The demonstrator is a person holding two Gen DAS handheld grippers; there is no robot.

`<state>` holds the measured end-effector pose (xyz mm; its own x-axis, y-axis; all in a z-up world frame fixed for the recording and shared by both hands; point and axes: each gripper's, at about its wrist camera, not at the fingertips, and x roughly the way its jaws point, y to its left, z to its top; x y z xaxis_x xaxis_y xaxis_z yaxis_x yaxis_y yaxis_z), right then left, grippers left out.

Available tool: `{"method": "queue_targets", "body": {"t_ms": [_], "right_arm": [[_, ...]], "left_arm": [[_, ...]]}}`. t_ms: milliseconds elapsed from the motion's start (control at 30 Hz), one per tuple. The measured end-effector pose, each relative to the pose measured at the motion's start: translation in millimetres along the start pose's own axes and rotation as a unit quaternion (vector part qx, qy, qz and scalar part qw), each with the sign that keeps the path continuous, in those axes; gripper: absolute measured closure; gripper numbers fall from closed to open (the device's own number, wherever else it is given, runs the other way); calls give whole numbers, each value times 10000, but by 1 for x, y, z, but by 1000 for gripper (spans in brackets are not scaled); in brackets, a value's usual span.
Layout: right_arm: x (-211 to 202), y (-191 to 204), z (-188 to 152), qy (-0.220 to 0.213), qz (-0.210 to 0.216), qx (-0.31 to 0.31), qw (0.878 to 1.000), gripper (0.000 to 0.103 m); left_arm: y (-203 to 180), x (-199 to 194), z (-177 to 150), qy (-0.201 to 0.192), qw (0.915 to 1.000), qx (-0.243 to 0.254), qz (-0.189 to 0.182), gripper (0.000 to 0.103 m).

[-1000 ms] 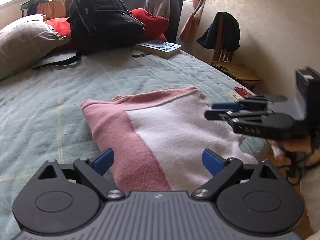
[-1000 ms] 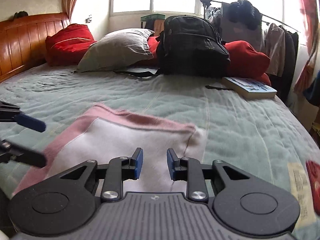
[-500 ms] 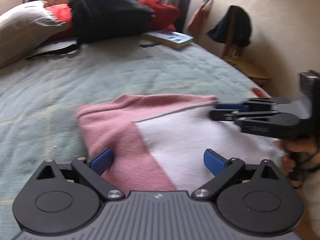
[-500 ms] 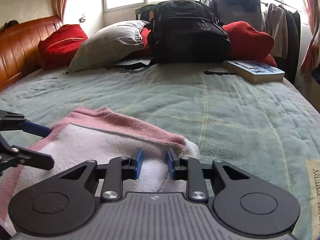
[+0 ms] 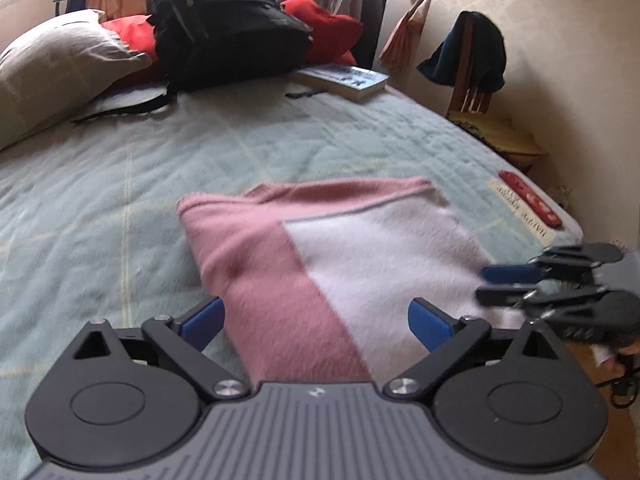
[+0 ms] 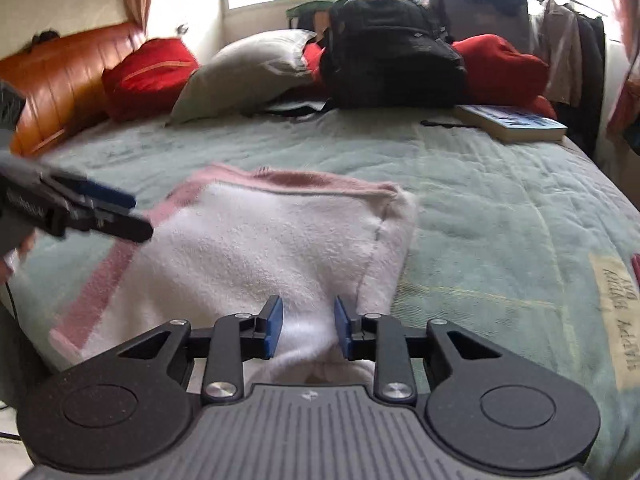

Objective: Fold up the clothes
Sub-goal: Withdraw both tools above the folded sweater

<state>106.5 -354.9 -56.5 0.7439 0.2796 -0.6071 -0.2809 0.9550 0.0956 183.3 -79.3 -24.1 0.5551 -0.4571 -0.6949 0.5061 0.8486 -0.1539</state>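
Observation:
A folded pink and white fleece garment lies on the pale green bedspread, near the bed's front edge. My left gripper is wide open, its jaws astride the garment's near pink edge. My right gripper is open with a narrow gap, low over the white near edge of the garment; white fabric lies between its fingers. The right gripper also shows in the left wrist view at the garment's right edge. The left gripper shows in the right wrist view.
A black backpack, grey pillow, red cushions and a book lie at the bed's far end. A wooden headboard stands left. A chair with clothes stands right of the bed.
Both grippers dropped lower and closer to the garment's near edge. The right gripper's jaws opened a little wider. The garment itself has not visibly moved.

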Motion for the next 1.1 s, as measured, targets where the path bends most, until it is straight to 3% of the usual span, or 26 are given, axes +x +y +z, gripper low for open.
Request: {"method": "queue_targets", "body": {"t_ms": [167, 300, 400, 467, 667, 800, 967, 1100], "right_arm": [[-22, 23, 4, -284, 240, -159, 9992, 65], [-7, 31, -12, 74, -305, -321, 9990, 64], [-20, 38, -13, -140, -219, -258, 9993, 61], [-27, 48, -9, -312, -26, -269, 9991, 54], [-6, 97, -1, -162, 1025, -605, 9928, 53], [11, 124, -3, 35, 1491, -789, 9857, 53], [23, 138, -17, 421, 1648, -852, 9817, 53], [9, 125, -11, 211, 1373, -759, 9874, 51]], "left_arm": [[-6, -19, -6, -105, 9998, 119, 117, 5], [-10, -30, -12, -112, 9994, 223, 224, 5], [-9, -36, -16, -81, 9988, 301, 389, 5], [-6, -38, -17, -73, 9980, 287, 550, 5], [7, -51, -23, -142, 9951, 160, 966, 5], [20, -64, -29, -208, 9935, -6, 1122, 5], [33, -69, -34, -213, 9925, -202, 1188, 4], [31, -65, -34, -169, 9937, -158, 1100, 4]]}}
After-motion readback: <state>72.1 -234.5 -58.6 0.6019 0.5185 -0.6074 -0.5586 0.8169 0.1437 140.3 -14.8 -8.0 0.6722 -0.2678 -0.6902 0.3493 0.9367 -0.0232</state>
